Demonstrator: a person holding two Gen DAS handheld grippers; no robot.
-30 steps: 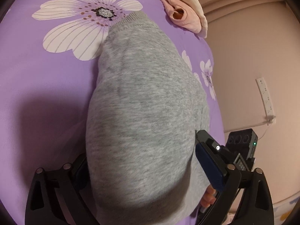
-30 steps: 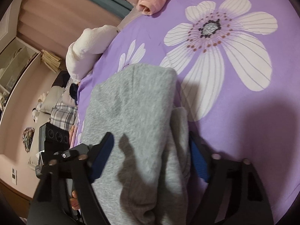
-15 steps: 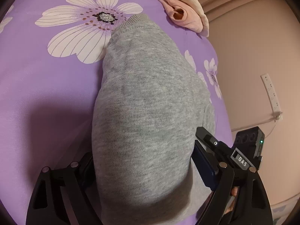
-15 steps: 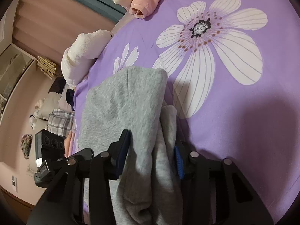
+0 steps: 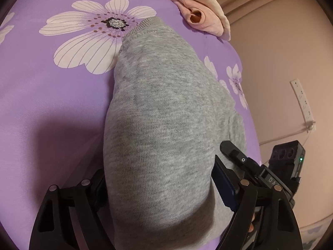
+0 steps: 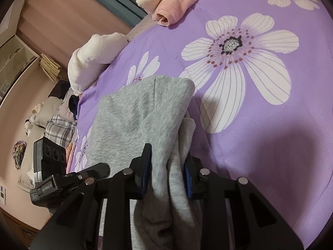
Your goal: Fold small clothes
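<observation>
right claw [image 6: 167,177] pinching bunched grey sweater [image 6: 141,112]; left claw [image 5: 158,189] wide, straddling it on bed [image 5: 52,104]. risk: layers slip, fold skews.

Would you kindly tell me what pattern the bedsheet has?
Purple bedsheet with large white flowers, clearest in the right wrist view.

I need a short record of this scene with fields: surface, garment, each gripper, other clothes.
surface: purple bedsheet with white flowers
garment: grey knit garment, folded, lying on the bedsheet
right gripper: shut on bunched edge of the garment
left gripper: jaws wide, one each side of the garment
other clothes: pink garment at the far edge; white fluffy item at the side edge
</observation>
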